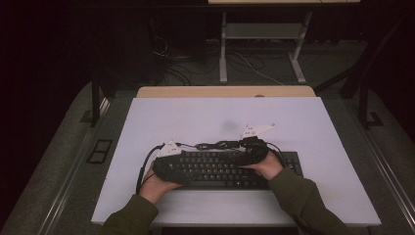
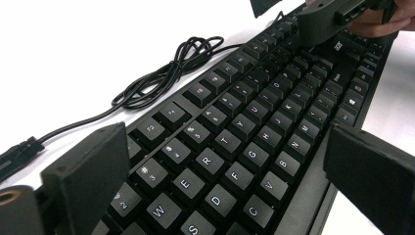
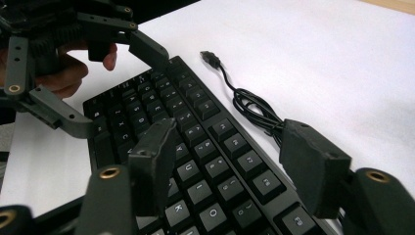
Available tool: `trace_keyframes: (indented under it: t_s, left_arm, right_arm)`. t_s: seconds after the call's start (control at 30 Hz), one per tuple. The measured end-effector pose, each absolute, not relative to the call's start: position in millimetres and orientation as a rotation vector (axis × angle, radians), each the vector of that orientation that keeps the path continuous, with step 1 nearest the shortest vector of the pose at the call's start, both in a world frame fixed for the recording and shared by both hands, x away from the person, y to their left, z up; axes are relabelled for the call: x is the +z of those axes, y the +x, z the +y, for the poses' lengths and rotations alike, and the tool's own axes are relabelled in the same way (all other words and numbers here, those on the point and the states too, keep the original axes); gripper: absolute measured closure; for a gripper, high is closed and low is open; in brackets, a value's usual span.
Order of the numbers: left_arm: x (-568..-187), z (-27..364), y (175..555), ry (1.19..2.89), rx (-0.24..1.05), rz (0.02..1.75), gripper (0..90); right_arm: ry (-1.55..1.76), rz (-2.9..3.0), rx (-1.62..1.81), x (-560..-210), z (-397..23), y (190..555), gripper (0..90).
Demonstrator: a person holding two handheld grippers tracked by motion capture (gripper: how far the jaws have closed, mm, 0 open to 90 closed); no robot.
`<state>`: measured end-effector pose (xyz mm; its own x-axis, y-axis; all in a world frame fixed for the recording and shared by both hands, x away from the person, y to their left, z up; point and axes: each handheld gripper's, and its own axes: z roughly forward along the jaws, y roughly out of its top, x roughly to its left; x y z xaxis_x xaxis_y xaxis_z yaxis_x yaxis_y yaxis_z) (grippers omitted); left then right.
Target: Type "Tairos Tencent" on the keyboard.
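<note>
Both grippers, left (image 2: 220, 166) and right (image 3: 230, 166), gape (holding nothing) over the keyboard (image 1: 220, 169).

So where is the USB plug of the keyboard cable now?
In the right gripper view the USB plug lies loose on the white table, just beyond the far edge of the black keyboard, at the free end of the bundled cable.

The place looks like a lab or a recording room in an office. A plain white surface (image 1: 303, 122) carries a black keyboard (image 1: 220, 169). Around it lies grey carpet (image 1: 342, 63). Behind stands another desk on a white metal frame (image 1: 223, 49), with loose cables (image 1: 195, 63) on the floor, all dimly lit.
</note>
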<state>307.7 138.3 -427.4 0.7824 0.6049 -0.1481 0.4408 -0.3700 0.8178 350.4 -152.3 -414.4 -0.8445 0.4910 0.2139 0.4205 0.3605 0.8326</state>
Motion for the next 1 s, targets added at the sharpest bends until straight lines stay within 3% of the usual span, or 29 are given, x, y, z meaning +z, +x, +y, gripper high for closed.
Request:
trace_keyframes:
  t_s: [0.2, 0.6, 0.83, 1.0]
  left_arm:
    - [-427.7, 136.6, 308.2, 2.021, 0.21, 0.785, 0.0]
    - [-429.2, 137.5, 308.8, 2.016, 0.228, 0.774, 0.0]
    - [-429.7, 139.4, 308.5, 2.015, 0.229, 0.774, 0.0]
    - [-431.0, 139.0, 308.7, 2.019, 0.225, 0.768, 0.0]
  right_arm:
    - [0.841, 2.545, 1.523, -413.6, -147.3, 352.7, 48.3]
    - [0.794, 2.614, 1.458, -422.0, -140.3, 352.1, 79.2]
    - [0.761, 2.671, 1.43, -425.6, -136.7, 350.7, 89.1]
    - [0.747, 2.696, 1.404, -426.5, -135.3, 349.7, 89.2]
